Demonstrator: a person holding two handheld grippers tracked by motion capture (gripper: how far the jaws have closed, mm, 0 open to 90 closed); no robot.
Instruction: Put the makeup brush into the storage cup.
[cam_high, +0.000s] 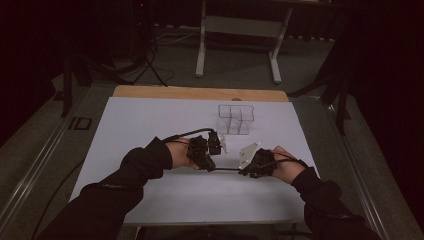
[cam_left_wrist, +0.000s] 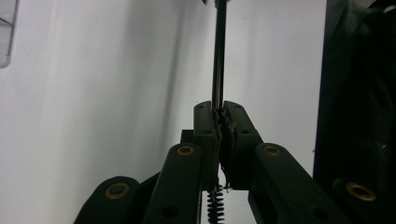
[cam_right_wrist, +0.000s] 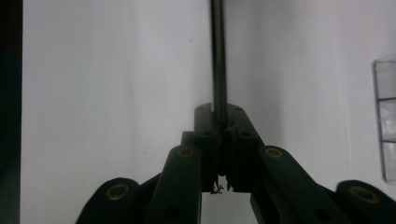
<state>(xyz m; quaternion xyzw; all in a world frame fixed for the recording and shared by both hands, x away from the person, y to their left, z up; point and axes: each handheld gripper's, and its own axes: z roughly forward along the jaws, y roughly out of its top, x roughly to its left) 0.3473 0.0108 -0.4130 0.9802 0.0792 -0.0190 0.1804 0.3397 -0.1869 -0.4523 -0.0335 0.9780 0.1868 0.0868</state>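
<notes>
A thin dark rod (cam_high: 228, 170) lies level just above the white table (cam_high: 145, 125), spanning the gap between both grippers. My left gripper (cam_high: 212, 167) is shut on one end. In the left gripper view the rod (cam_left_wrist: 218, 56) runs straight up from the pinched jaws (cam_left_wrist: 220, 112), and spiral brush bristles (cam_left_wrist: 215, 207) show below them. My right gripper (cam_high: 245, 172) is shut on the other end. In the right gripper view the rod (cam_right_wrist: 217, 56) rises from between the closed pads (cam_right_wrist: 220, 113).
A clear plastic box with several compartments (cam_high: 236, 119) stands on the table beyond the grippers; its edge shows as the box (cam_left_wrist: 4, 32) and the box (cam_right_wrist: 385, 121). The table's wooden far edge (cam_high: 200, 92) lies behind it. A white desk frame (cam_high: 240, 30) stands on the floor farther back.
</notes>
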